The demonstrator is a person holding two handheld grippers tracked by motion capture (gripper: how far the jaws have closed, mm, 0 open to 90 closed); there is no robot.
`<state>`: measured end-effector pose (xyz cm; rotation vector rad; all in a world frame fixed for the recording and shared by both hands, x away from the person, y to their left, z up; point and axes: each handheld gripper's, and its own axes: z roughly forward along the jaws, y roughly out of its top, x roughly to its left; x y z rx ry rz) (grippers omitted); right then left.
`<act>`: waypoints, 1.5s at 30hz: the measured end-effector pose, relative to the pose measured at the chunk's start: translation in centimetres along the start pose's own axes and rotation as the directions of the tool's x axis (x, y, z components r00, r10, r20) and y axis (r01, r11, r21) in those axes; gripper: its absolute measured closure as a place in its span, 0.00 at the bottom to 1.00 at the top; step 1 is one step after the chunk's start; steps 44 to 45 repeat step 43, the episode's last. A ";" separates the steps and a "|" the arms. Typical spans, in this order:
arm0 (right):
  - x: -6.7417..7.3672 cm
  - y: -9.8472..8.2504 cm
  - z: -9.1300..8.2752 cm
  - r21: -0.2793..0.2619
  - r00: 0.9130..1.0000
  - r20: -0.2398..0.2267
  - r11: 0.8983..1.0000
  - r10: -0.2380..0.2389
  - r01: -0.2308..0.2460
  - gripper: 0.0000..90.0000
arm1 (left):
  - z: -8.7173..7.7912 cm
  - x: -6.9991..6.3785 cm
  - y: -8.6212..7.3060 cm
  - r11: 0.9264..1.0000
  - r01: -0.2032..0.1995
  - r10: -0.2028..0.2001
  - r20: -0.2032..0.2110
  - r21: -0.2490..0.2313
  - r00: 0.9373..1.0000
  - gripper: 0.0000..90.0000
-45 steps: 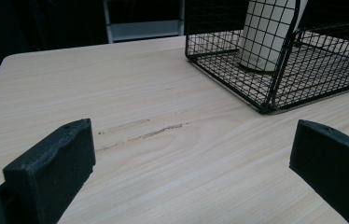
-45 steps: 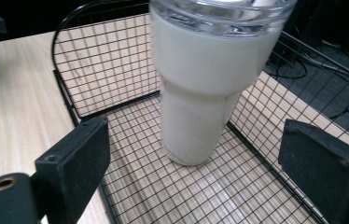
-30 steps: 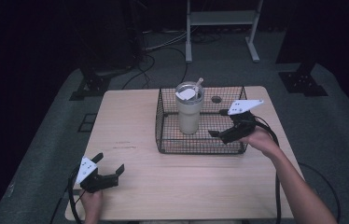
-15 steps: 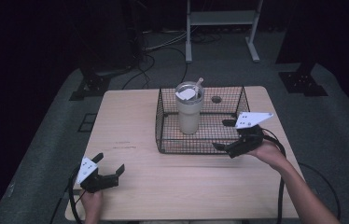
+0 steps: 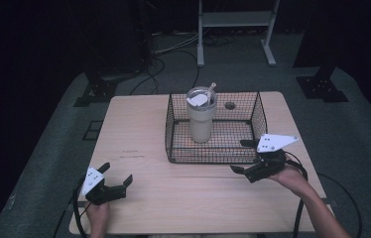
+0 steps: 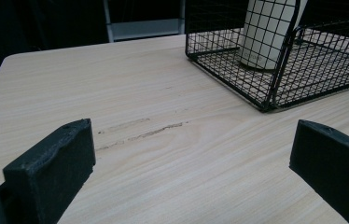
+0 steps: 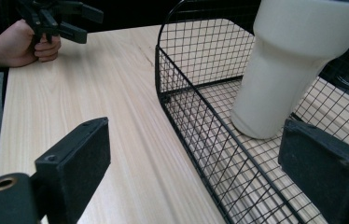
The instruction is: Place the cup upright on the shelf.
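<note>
High view: looks down and forward from above the person's side, far enough to take in the whole counter (image 5: 139,129) and the floor around it.
Left gripper view: sits low over the counter, looking between its own jaws toward the wire basket (image 6: 275,70) some way off.
Right gripper view: close beside the basket's wall, facing along it.
Shared: all three show the basket, the cream tumbler (image 7: 294,65) and the counter.

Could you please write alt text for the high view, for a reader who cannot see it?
A cream tumbler with a lid and straw stands upright in a black wire basket on a light wooden table. The right gripper is open at the basket's near right corner; the left gripper rests open near the front left edge.
</note>
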<state>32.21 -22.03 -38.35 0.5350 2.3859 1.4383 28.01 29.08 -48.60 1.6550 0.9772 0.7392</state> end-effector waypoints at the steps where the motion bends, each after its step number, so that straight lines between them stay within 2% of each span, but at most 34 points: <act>1: 0.1 -0.1 0.0 0.001 1.000 0.002 1.000 0.000 0.000 0.10 | 0.0 0.0 0.0 1.000 -0.001 0.001 0.000 0.000 1.000 0.00; 19: 1.5 -3.1 -0.4 0.003 1.000 -0.003 1.000 0.030 -0.030 0.10 | 0.0 0.0 0.0 1.000 -0.004 0.004 -0.002 0.003 1.000 0.00; 29: 2.1 -4.7 -1.3 -0.009 0.999 0.003 0.999 0.051 -0.051 0.10 | 0.0 -0.1 0.0 1.000 -0.007 0.007 -0.004 0.007 1.000 0.00; 39: 2.9 -7.4 -1.8 -0.024 0.994 0.032 0.994 0.106 -0.105 0.10 | 0.0 -0.1 0.0 1.000 -0.007 0.008 -0.005 0.008 1.000 0.00; 43: 3.8 -8.7 -1.6 -0.032 0.992 0.058 0.993 0.114 -0.112 0.10 | 0.1 -0.1 0.0 1.000 -0.005 0.005 -0.008 0.013 1.000 0.00; 45: 3.8 -8.7 -1.6 -0.032 0.992 0.058 0.993 0.114 -0.112 0.10 | 0.1 -0.1 0.0 1.000 -0.005 0.005 -0.008 0.013 1.000 0.00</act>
